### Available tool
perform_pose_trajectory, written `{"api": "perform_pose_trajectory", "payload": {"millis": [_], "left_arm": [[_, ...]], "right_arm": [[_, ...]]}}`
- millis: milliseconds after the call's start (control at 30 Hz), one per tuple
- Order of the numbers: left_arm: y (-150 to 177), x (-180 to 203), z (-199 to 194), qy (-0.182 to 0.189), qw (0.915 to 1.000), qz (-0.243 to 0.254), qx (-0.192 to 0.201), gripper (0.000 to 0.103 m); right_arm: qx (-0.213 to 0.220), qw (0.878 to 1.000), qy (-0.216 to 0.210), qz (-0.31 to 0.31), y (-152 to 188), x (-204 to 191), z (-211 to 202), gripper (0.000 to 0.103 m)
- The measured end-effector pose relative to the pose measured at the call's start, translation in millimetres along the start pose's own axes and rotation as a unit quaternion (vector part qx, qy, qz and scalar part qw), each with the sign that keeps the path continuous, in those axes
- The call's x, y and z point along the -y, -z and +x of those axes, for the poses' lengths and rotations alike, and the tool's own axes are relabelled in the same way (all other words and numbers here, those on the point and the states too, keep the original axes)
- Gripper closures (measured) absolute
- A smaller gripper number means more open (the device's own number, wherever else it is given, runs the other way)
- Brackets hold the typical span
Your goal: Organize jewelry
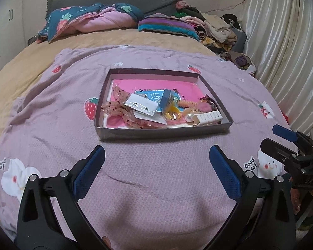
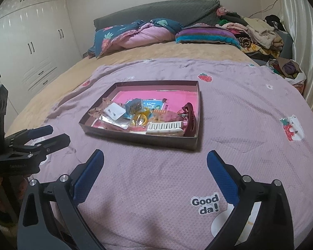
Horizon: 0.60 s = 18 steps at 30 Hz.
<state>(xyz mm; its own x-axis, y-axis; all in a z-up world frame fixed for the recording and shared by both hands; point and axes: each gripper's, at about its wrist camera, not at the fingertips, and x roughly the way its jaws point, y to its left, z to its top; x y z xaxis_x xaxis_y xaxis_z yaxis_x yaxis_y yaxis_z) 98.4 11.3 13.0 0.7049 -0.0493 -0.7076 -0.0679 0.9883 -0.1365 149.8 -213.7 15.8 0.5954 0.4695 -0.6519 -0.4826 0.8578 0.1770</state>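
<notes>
A shallow dark box (image 1: pixel 156 134) (image 2: pixel 139 138) lies on the purple bedspread. It holds a pink liner and a heap of accessories: a white comb clip (image 1: pixel 208 117) (image 2: pixel 164 126), a dark red claw clip (image 2: pixel 191 116), an earring card (image 1: pixel 140 104) (image 2: pixel 114 110), yellow rings (image 1: pixel 172 112) and a speckled pink scrunchie (image 1: pixel 114 106). My left gripper (image 1: pixel 156 156) is open and empty, short of the box's near wall. My right gripper (image 2: pixel 155 160) is open and empty, also short of the box. Each gripper shows in the other's view, right one (image 1: pixel 275 139) and left one (image 2: pixel 52 135).
The purple bedspread (image 1: pixel 156 187) with strawberry and bear prints covers a tan sheet. Quilts and a striped pillow (image 1: pixel 167 26) lie by the grey headboard. A clothes pile (image 2: pixel 258 33) sits far right by the curtain. White wardrobes (image 2: pixel 31 41) stand on the left.
</notes>
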Motion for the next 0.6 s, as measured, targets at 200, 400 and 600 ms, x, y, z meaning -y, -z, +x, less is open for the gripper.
{"api": "perform_pose_trajectory", "payload": {"millis": [200, 400, 600], "left_arm": [[-0.8, -0.5, -1.8, -0.001, 1.0, -0.003, 0.002, 0.01], [-1.8, -0.8, -3.4, -0.001, 1.0, -0.005, 0.001, 0.01], [-2.1, -0.6, -2.1, 0.0, 1.0, -0.004, -0.002, 0.01]], "right_arm": [[0.0, 1.0, 0.0, -0.001, -0.1, -1.5, -0.8, 0.005], [0.001, 1.0, 0.003, -0.001, -1.1, -2.1, -2.0, 0.005], [0.003, 1.0, 0.004, -0.001, -2.0, -2.0, -2.5, 0.005]]}}
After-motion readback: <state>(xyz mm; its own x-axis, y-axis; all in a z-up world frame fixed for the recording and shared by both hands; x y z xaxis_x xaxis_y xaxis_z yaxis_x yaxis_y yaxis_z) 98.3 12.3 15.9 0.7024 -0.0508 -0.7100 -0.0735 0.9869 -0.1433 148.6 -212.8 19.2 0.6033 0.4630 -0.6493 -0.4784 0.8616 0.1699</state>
